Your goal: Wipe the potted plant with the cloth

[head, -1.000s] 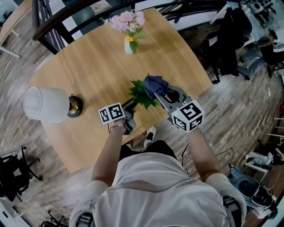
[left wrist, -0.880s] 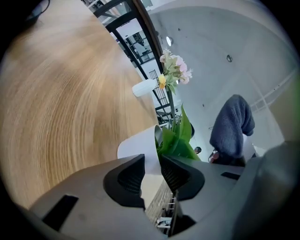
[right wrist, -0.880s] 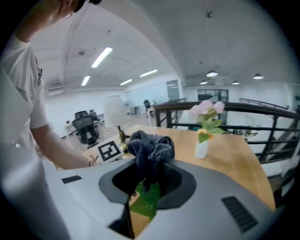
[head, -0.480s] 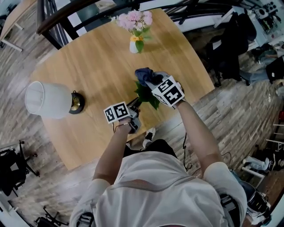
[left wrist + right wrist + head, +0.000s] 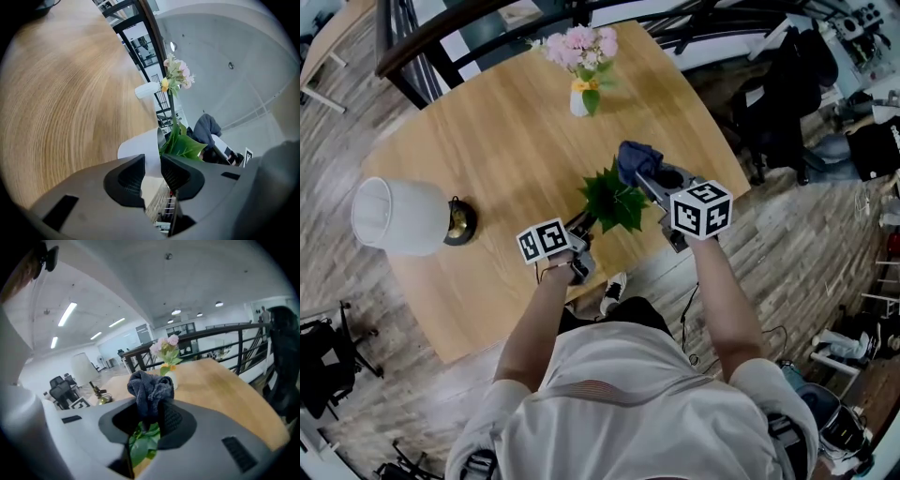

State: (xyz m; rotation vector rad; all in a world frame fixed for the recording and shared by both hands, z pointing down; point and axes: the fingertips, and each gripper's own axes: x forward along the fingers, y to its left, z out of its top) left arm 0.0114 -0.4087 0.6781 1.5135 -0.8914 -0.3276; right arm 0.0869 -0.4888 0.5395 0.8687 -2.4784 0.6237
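The potted plant (image 5: 614,199) has broad green leaves and a white pot (image 5: 142,151), and it stands near the table's front edge. My left gripper (image 5: 584,225) reaches in from the left, and its pads (image 5: 126,178) press on the pot's sides. A dark blue cloth (image 5: 636,159) is bunched in my right gripper (image 5: 649,176), which is shut on it at the plant's far right side. In the right gripper view the cloth (image 5: 150,391) stands up between the jaws and green leaves (image 5: 142,445) show just beneath them.
A white vase of pink flowers (image 5: 579,56) stands at the table's far side. A lamp with a white shade (image 5: 394,217) sits at the left. The round wooden table (image 5: 497,131) ends close by on the right. A dark railing (image 5: 422,42) and black chairs (image 5: 783,84) surround it.
The right gripper swung the cloth left across the leaves, then back to the plant's right side. The left gripper kept still at the pot.
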